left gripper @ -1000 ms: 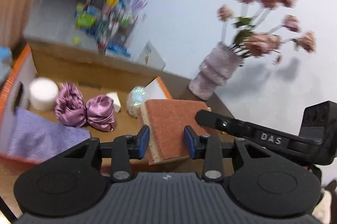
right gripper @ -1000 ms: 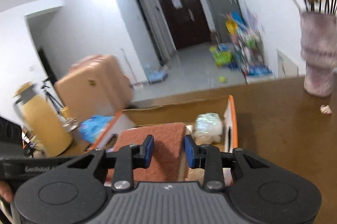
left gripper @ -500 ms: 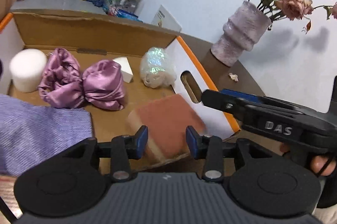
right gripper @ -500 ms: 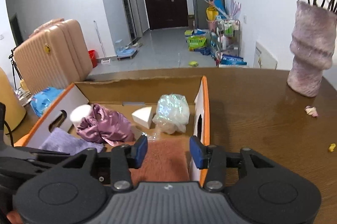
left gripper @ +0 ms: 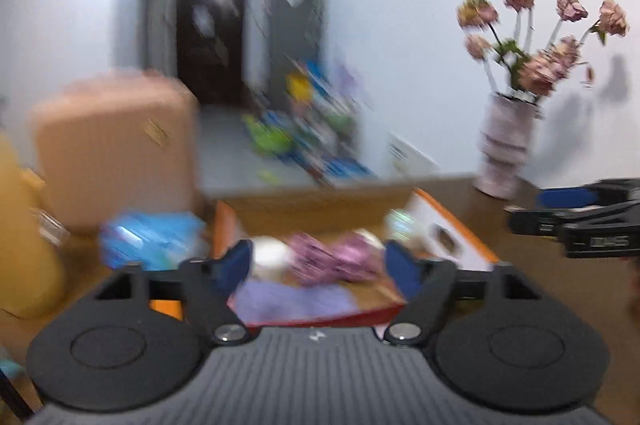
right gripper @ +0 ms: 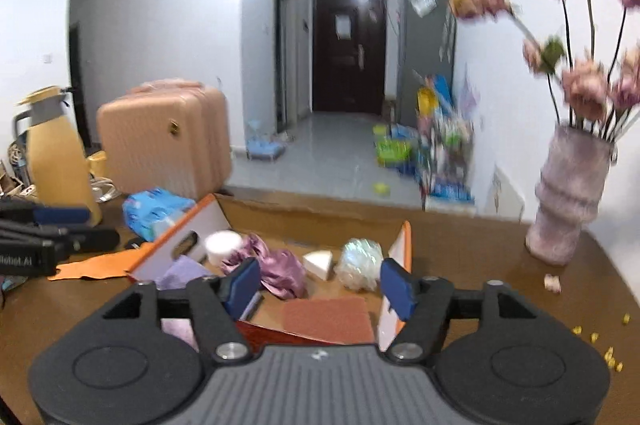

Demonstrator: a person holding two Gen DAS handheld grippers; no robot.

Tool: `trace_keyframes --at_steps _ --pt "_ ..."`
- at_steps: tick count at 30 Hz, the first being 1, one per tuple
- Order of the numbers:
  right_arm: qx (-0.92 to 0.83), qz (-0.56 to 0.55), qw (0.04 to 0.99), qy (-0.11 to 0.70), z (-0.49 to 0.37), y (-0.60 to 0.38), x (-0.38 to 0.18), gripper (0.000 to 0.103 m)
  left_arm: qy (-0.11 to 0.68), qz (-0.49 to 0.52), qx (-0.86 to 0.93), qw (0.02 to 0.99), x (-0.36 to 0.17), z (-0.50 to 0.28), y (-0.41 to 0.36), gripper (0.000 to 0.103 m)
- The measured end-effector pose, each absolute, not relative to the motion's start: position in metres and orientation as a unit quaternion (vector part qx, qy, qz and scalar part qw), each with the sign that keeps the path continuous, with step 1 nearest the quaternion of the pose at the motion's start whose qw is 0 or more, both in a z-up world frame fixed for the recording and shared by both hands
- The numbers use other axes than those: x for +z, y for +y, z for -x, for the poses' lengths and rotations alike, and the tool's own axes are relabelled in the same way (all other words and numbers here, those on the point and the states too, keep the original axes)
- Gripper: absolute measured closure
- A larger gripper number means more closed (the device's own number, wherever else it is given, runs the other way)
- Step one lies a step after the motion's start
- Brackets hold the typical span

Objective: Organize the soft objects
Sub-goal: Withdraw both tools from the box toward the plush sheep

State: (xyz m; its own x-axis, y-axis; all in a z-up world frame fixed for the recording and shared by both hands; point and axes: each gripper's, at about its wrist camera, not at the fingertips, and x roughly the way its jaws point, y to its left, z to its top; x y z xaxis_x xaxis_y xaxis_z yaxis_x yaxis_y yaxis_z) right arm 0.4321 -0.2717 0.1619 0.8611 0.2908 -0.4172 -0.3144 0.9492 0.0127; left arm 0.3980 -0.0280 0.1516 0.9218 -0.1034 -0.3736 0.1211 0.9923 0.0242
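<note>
Rust-brown rectangular sponge (right gripper: 328, 317) lies inside the orange-edged cardboard box (right gripper: 404, 245), seen only by the right wrist; left gripper (left gripper: 320, 261) and right gripper (right gripper: 320, 283) both opening, empty, above the box's near edge.

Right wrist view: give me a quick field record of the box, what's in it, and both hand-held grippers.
box: cardboard box, open top, on brown table
near corner: terracotta sponge, lying flat
middle: purple satin cloth, white wedge, iridescent puff
left side: white roll, lavender cloth
right hand-held gripper: jaws opening, nothing between them
left hand-held gripper: jaws opening, holding nothing
</note>
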Motion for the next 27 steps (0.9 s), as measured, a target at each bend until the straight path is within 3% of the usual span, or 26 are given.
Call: trace_keyframes --at_steps 1,3,5,19,27 --pt "0.156 0.031 0.969 0.186 -0.421 -0.27 0.161 0.027 0.164 -0.03 -0.039 0.985 0.151 -0.386 -0.027 0.009" --pt "0.145 0.034 0.981 0.125 -0.397 -0.264 0.154 0.007 0.127 -0.031 -0.016 0.991 0.148 -0.364 -0.024 0.005" --pt "0.123 0.033 0.988 0.086 -0.377 -0.257 0.146 0.006 0.128 -0.02 -0.017 0.991 0.144 -0.35 -0.021 0.005" --pt "0.128 0.022 0.989 0.066 -0.324 -0.251 0.154 0.006 0.122 0.003 -0.029 0.992 0.14 -0.291 -0.02 0.004" --pt "0.128 0.005 0.987 0.097 -0.277 -0.263 0.109 0.006 0.146 0.02 -0.026 0.989 0.1 -0.237 -0.023 0.003"
